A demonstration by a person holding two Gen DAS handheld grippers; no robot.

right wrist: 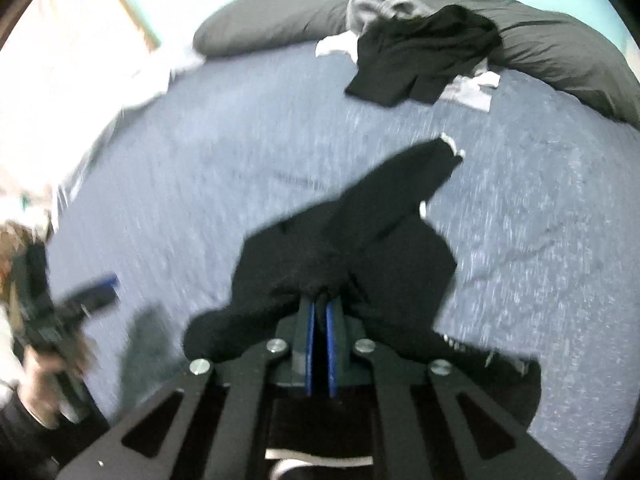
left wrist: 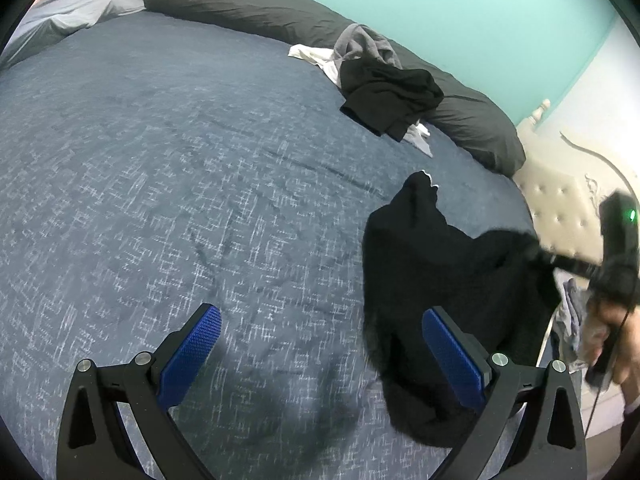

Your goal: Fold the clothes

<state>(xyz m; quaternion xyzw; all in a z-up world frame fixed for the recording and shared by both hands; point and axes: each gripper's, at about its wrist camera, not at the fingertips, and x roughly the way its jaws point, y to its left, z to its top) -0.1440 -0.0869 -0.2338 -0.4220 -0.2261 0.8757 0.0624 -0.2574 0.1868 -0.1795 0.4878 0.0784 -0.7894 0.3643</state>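
Jaws of the right gripper [right wrist: 319, 300] are clamped on a bunched black garment [left wrist: 432, 264] lifted over the bed [left wrist: 180, 160]; the left gripper [left wrist: 320, 344] is held wide apart, empty. A free edge should be caught and spread flat.

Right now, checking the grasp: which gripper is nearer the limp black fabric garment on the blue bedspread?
Right. The right gripper is clamped on the black garment; the left gripper is open beside it, apart.

Home bedroom, bed w/ blue blanket [left wrist: 180, 152], grey pillows [left wrist: 248, 8], tufted headboard [left wrist: 556, 204]
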